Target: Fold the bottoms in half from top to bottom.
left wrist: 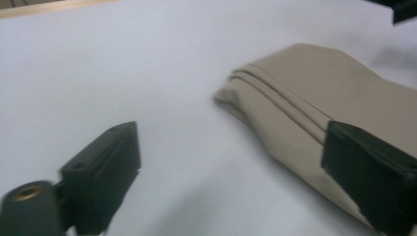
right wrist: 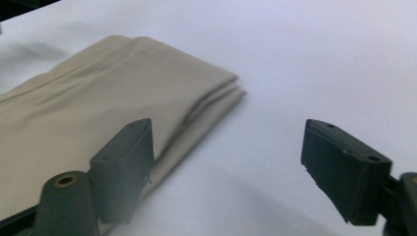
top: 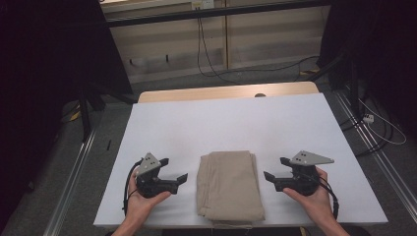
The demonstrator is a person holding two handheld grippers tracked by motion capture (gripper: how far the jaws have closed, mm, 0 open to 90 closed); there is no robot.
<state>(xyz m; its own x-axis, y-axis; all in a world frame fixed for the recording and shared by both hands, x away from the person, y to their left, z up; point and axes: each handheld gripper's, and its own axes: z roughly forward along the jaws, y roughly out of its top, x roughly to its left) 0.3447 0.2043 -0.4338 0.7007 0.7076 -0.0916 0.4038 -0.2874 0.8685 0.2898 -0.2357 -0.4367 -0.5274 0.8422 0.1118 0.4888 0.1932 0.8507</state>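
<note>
My left gripper (top: 172, 169) at nine o'clock, right gripper (top: 275, 168) at three, fingers wide, flanking the folded cloth (top: 229, 183).

Folded cloth (top: 229, 184) — matt beige woven fabric, faintly ribbed; table (top: 221, 118) smooth matt white, pale wood edging its 12 o'clock side.

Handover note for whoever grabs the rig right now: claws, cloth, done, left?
Left claw: open, holding nothing, just left of the folded beige cloth, pointing at it.
Right claw: open, holding nothing, just right of the cloth, pointing at it.
Cloth: lies flat in a folded stack near the front edge of the white table, between the two claws; its layered edges show in both gripper views.
Done: neither claw grips the cloth.
Left: likely close in from both sides and take hold of the cloth; whether to unfold or move it cannot be told from here.
</note>
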